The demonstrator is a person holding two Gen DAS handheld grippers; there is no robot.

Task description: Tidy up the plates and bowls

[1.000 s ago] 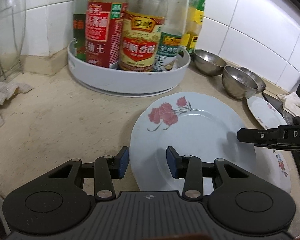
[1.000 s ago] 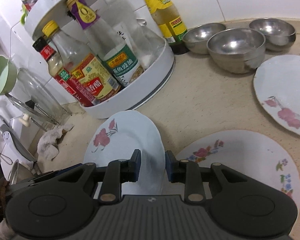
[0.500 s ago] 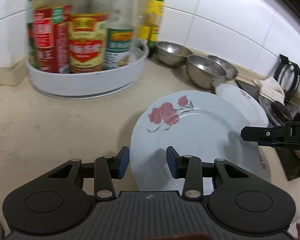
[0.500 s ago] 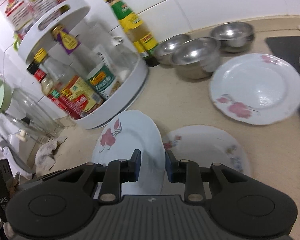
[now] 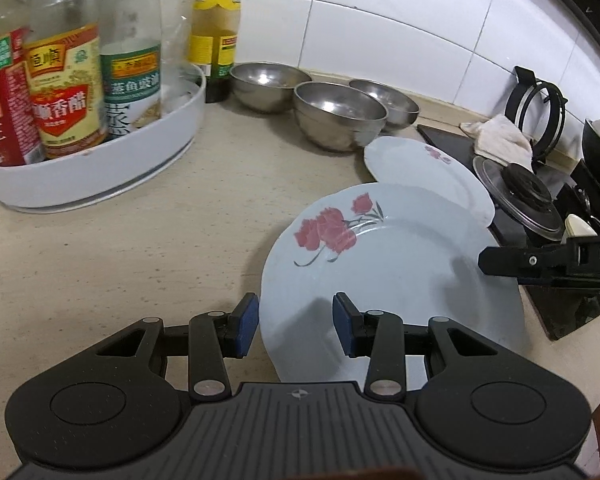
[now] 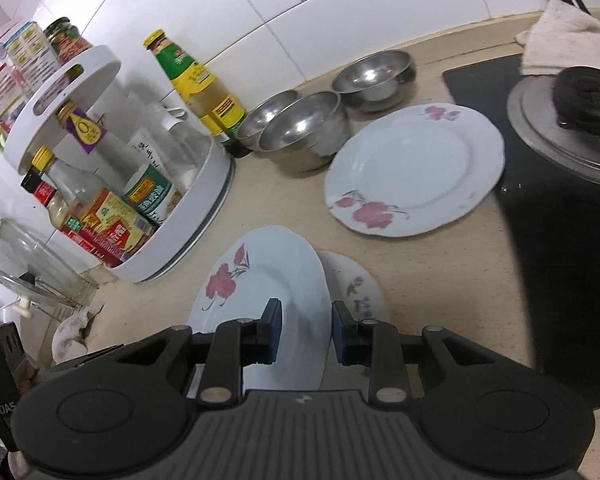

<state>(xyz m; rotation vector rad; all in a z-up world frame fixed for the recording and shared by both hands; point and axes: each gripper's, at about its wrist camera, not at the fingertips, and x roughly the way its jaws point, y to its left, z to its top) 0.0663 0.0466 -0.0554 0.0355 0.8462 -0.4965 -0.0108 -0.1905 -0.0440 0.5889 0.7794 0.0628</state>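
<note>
Rose plate carried between two grippers, stacking barely begun

Both the left hand-held gripper (image 5: 296, 326) and the right hand-held gripper (image 6: 306, 332) are clamped on the rose plate's (image 5: 388, 276) rim, lifted above the bench (image 5: 120, 256). A second rose plate (image 6: 414, 170) lies at one o'clock, a flowered plate (image 6: 356, 284) underneath, three steel bowls (image 6: 304, 128) at twelve; nothing is stacked yet.

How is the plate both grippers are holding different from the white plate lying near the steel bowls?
The held plate is pale blue and tilted up off the counter; the white plate lies flat, untouched. The held plate has one red rose spray near its rim; the white plate has pink sprays on opposite edges. Both are round with wavy rims.
</note>
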